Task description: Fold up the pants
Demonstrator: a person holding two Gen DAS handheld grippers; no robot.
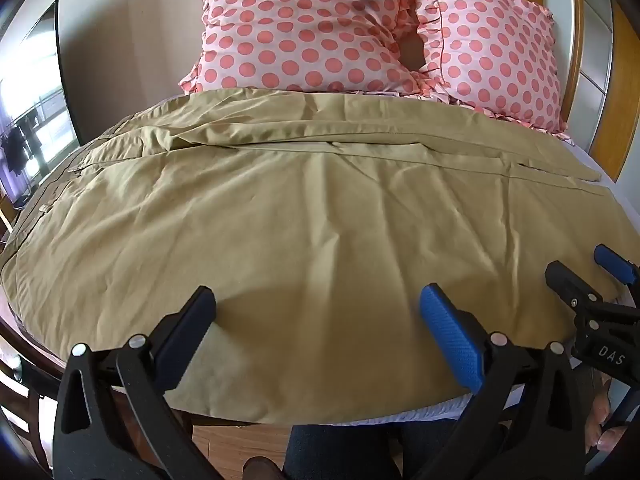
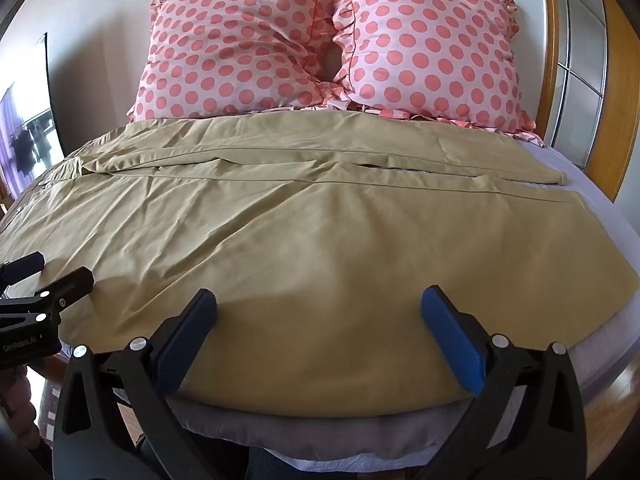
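Observation:
Khaki pants [image 1: 304,216] lie spread flat across the bed, waistband to the left, leg ends to the right, one leg behind the other. They also show in the right wrist view [image 2: 320,232]. My left gripper [image 1: 316,312] is open and empty, hovering over the near edge of the near leg. My right gripper [image 2: 318,312] is open and empty over the same near edge, further right. The right gripper shows at the right edge of the left wrist view [image 1: 576,272], and the left gripper at the left edge of the right wrist view [image 2: 48,276].
Two pink polka-dot pillows [image 1: 304,28] [image 2: 432,52] lean against the wall behind the pants. A white sheet [image 2: 576,176] covers the bed. A wooden wardrobe [image 2: 624,80] stands at the right. A screen [image 1: 32,112] stands at the left. The bed's near edge [image 2: 320,436] is just below the grippers.

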